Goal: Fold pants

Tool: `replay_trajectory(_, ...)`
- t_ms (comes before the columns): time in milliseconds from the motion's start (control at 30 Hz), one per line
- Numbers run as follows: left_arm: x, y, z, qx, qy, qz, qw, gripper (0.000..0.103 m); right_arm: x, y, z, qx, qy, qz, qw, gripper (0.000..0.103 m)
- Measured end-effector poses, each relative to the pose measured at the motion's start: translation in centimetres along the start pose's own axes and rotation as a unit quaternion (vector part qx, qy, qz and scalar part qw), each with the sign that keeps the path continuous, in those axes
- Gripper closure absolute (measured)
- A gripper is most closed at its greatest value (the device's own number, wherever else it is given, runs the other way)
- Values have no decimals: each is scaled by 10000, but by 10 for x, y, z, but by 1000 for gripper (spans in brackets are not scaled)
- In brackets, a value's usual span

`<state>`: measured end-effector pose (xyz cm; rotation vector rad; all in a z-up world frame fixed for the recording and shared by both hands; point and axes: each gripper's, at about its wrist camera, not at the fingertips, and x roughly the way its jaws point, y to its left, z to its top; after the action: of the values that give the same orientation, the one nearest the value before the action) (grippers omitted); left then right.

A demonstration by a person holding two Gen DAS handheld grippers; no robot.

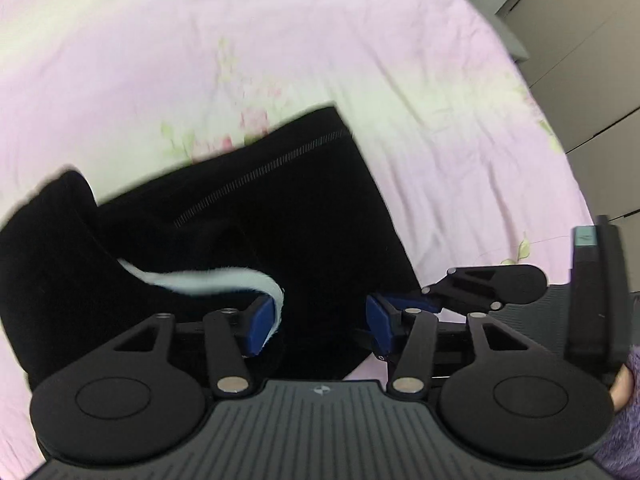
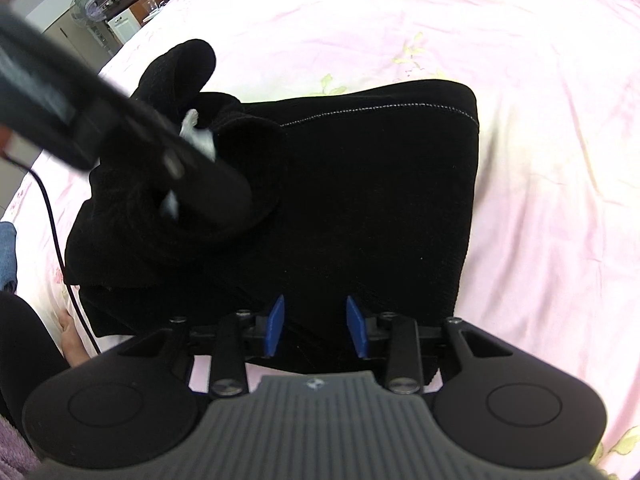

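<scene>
Black pants (image 1: 280, 200) lie partly folded on a pink bedsheet (image 1: 200, 40), with a grey stitched seam and a white drawstring (image 1: 208, 278). My left gripper (image 1: 316, 326) is open just over the pants' near edge; the drawstring runs against its left blue pad (image 1: 260, 328). In the right wrist view the pants (image 2: 360, 200) form a folded block with a bunched part (image 2: 160, 200) at the left. My right gripper (image 2: 316, 326) is open over the near edge, with black cloth between the pads. The left gripper (image 2: 120, 132) reaches across the bunched part there, blurred.
The sheet (image 2: 540, 160) spreads around the pants. Grey cabinets (image 1: 580, 60) stand past the bed's right edge. A fan and shelves (image 2: 120, 12) stand beyond the far left corner. A black cable (image 2: 56, 240) hangs at the left. The right gripper (image 1: 480, 288) shows beside the left one.
</scene>
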<state>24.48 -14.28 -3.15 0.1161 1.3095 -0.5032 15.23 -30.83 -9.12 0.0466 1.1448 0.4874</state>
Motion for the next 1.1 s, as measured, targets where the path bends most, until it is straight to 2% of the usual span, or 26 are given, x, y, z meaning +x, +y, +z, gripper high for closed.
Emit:
replay_trajectory(100, -35, 19, -9, -23, -432, 18, 9991, 43, -8, 7, 4, -3, -133, 89, 9999, 71)
replay_trajectory(267, -82, 74, -41, -269, -1057, 499, 9928, 43, -20, 32, 18, -108, -329, 279, 9990, 71)
replay_trajectory(333, -87, 97, -53, -439, -1132, 666, 9904, 43, -20, 44, 26, -148, -384, 355, 9985, 71)
replay_trajectory(500, -73, 144, -84, -715, -1018, 737, 9895, 43, -13, 71, 50, -222, -520, 583, 9967, 71)
replay_trajectory(667, -60, 175, -101, -933, -1021, 667, 9881, 43, 3, 95, 84, -284, -733, 743, 9941, 69)
replay_trajectory(767, -61, 192, -105, -1090, -1161, 514, 9859, 46, 23, 100, 106, -125, -788, 669, 9946, 70)
replay_trajectory(867, -68, 200, -105, -1152, -1353, 277, 9837, 46, 41, 97, 118, 139, -828, 528, 9951, 80)
replay_trajectory(967, -72, 199, -101, -1127, -1528, 254, 9815, 46, 36, 84, 119, 452, -1025, 784, 9906, 83)
replay_trajectory(1033, -69, 198, -97, -1141, -1608, 149, 9803, 46, 28, 76, 119, 373, -1200, 475, 9909, 84)
replay_trajectory(1100, -63, 197, -92, -1231, -1638, -81, 9787, 45, 30, 74, 119, 120, -1156, 125, 9931, 86)
